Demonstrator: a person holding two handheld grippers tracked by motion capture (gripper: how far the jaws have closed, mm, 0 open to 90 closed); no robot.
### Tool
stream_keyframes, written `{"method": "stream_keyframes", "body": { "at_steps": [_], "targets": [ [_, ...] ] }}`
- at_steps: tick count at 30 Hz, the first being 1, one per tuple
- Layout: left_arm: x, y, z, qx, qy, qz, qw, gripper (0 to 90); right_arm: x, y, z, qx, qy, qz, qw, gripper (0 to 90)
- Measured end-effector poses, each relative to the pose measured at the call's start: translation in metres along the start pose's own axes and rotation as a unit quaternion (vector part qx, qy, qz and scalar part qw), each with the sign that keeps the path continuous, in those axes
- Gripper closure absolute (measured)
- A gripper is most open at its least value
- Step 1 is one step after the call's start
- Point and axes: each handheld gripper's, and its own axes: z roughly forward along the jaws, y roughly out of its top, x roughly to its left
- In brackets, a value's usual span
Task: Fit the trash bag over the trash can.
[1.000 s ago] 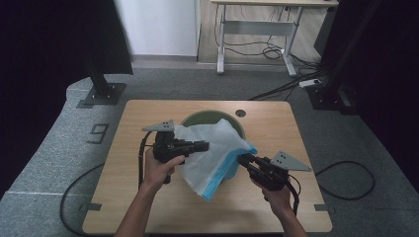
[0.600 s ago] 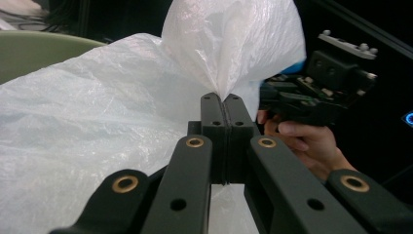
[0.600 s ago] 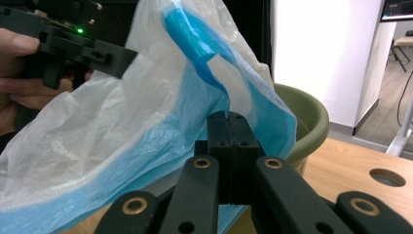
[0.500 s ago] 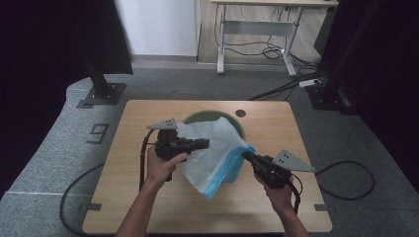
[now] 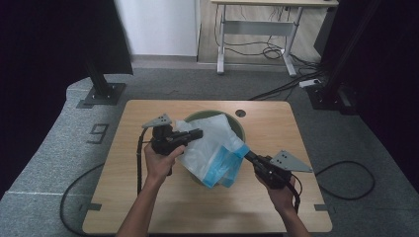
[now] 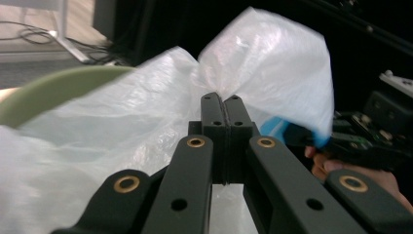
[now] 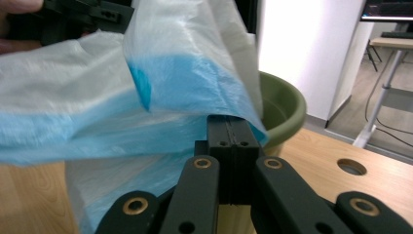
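High view: left gripper [image 5: 195, 134] and right gripper [image 5: 247, 155], jaws closed on a plastic bag [image 5: 212, 148], hold it above the green bowl [image 5: 240, 129] at table centre. Spreading the rim evenly should seat it well.

One bag [image 5: 213, 148], white plastic with a blue band, lies at the middle of the counter [image 5: 148, 202]. One green bowl [image 5: 238, 127] sits under it, toward 12 o'clock. Two tools: one [image 5: 196, 134] at 9 o'clock, one [image 5: 247, 155] at 4 o'clock. Two hands, one per tool. One round hole [image 5: 240, 113] at 1 o'clock.
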Motion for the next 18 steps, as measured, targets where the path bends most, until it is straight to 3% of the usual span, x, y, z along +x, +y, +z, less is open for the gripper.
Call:
{"method": "stream_keyframes", "body": {
  "at_steps": [1, 10, 11, 18],
  "targets": [
    [0.002, 0.003, -0.003, -0.004, 0.01, -0.001, 0.9999, 90.0, -0.002, 0.002, -0.003, -0.002, -0.004, -0.002, 1.0, 89.1],
    [0.012, 0.009, -0.006, -0.022, 0.02, -0.014, 0.9994, 90.0, -0.017, 0.012, -0.004, -0.002, -0.041, 0.001, 0.9992, 89.0],
    [0.012, 0.011, -0.009, -0.03, 0.025, -0.014, 0.9991, 90.0, -0.022, 0.019, -0.003, -0.001, -0.06, -0.009, 0.9982, 89.0],
    [0.017, 0.012, -0.024, -0.05, 0.037, -0.017, 0.9979, 90.0, -0.037, 0.029, -0.009, -0.011, -0.084, -0.001, 0.9964, 89.0]
  ]
}}
